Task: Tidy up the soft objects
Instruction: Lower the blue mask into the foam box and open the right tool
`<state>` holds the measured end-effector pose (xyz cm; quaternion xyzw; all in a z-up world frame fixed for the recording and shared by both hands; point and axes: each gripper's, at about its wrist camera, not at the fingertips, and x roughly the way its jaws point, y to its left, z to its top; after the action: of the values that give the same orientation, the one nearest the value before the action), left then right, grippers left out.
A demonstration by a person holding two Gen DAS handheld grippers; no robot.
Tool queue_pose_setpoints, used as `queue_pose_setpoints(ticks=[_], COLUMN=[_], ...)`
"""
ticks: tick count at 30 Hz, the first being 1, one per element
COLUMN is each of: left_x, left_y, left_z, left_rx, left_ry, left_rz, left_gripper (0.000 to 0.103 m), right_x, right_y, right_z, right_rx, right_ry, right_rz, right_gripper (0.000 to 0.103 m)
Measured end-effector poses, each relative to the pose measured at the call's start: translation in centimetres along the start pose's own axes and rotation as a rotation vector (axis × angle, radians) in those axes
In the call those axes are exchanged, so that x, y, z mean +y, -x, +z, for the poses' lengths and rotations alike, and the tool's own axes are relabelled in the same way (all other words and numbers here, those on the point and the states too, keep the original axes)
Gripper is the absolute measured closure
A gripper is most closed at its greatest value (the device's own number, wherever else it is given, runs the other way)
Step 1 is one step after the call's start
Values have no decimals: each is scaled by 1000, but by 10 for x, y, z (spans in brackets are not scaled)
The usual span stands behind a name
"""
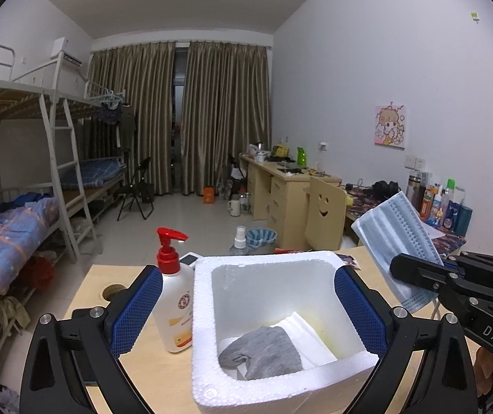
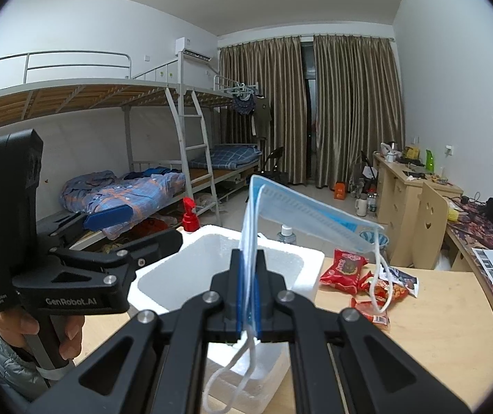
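Light wooden table (image 1: 163, 376) is seen beneath both tongs. White square foam box (image 1: 208, 314) is straddled by the left tongs (image 1: 248, 307), whose blue pads are spread wide and grasp nothing. Pleated blue face mask (image 2: 301, 212) is clamped edge-on between the closed pads of the right tongs (image 2: 248, 269), raised above the box, ear loops dangling. Red-capped white pump bottle (image 1: 174, 296) is set just left of the left tongs. Grey sock (image 1: 263, 352) is laid inside the box on white cloth (image 1: 307, 333). Red snack packets (image 2: 345, 270) are scattered right of the right tongs.
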<state>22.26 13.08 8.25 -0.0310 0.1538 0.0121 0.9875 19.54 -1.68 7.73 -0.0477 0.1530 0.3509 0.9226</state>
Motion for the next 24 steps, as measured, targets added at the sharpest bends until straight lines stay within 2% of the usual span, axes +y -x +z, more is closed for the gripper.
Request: queue_pose_setpoints(ticks=[24], left_x=[33], left_y=[17], left_z=[-3], left_rx=[-6], left_ry=[40], left_rz=[82], left_gripper=[3], right_x=[5], right_y=[-37], right_z=[5], right_rx=[67], right_ry=[22], right_rz=[45], right_gripper=[95])
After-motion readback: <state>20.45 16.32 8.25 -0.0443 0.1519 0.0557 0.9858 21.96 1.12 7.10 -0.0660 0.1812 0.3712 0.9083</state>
